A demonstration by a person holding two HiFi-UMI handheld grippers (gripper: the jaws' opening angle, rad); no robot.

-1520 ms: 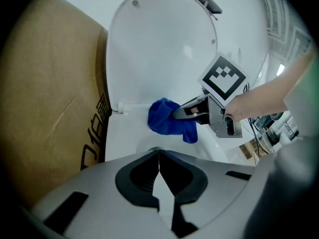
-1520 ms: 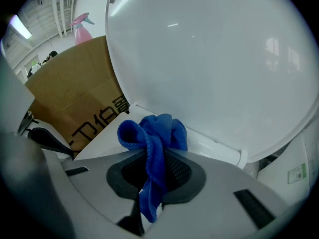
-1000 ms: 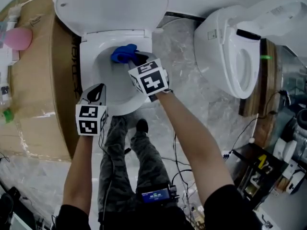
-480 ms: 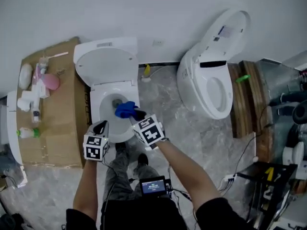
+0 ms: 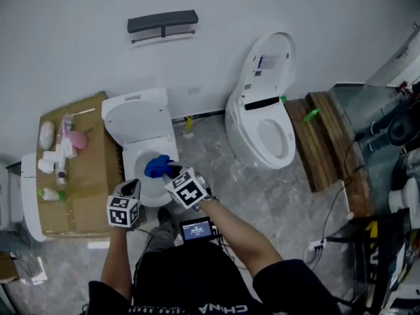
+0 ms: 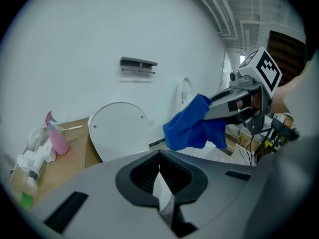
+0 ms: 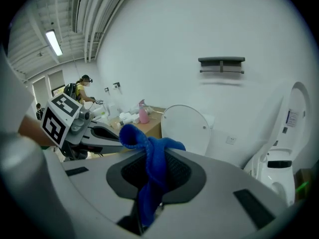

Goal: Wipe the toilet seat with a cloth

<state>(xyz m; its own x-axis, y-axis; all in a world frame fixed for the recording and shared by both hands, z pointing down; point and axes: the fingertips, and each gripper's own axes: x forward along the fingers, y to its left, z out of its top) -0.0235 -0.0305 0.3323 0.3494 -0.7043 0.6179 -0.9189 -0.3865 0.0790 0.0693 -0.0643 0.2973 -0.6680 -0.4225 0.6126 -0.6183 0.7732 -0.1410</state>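
Observation:
A white toilet [image 5: 146, 190] with its lid [image 5: 136, 120] raised stands at the left in the head view. My right gripper [image 5: 169, 170] is shut on a blue cloth [image 5: 155, 167], which it holds in the air above the bowl. In the right gripper view the cloth [image 7: 132, 136] hangs bunched out of the closed jaws. My left gripper [image 5: 134, 186] is beside it on the left, over the seat's front rim, shut with nothing in it [image 6: 159, 159]. From the left gripper view the cloth [image 6: 192, 126] and the right gripper [image 6: 234, 101] show to the right.
A second white toilet [image 5: 259, 126] with its lid up stands to the right. A cardboard box [image 5: 79, 176] left of the toilet carries a pink bottle [image 5: 77, 140] and other containers. Wooden boards [image 5: 325, 140] lie at the right. A dark holder [image 5: 163, 23] is on the wall. Cables run across the floor.
Both grippers have risen away from the bowl, the right one taking the blue cloth with it. The head view has pulled back and shows far more of the room.

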